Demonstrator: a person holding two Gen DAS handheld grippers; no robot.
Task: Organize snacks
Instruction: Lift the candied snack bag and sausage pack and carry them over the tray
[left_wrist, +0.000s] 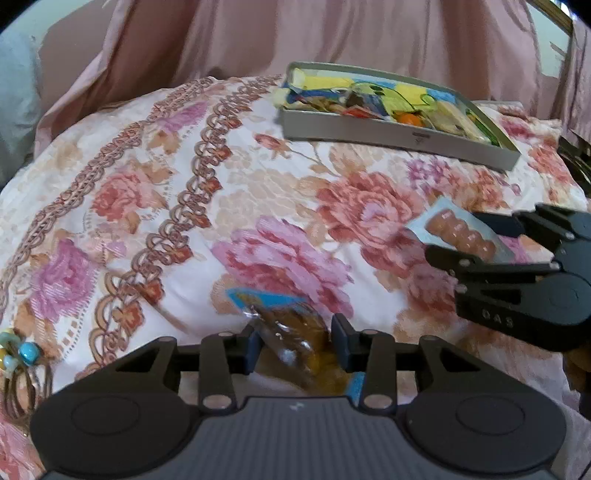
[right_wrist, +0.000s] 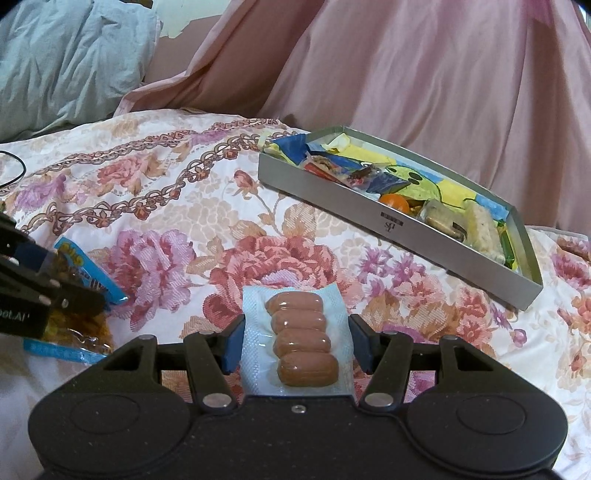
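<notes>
On the floral bedspread (right_wrist: 177, 177), the left gripper (left_wrist: 297, 343) had its jaws around a blue-edged snack bag (left_wrist: 295, 343); whether they pressed it, I could not tell. Just beside it, the right gripper (right_wrist: 295, 339) clamped a sausage pack (right_wrist: 301, 339), and the snack-filled metal tray (right_wrist: 332, 192) lay farther right

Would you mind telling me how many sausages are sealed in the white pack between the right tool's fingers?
4. They lie stacked in one row down the sausage pack, from its far end toward the camera, between the right tool fingers. None appears hidden.
</notes>
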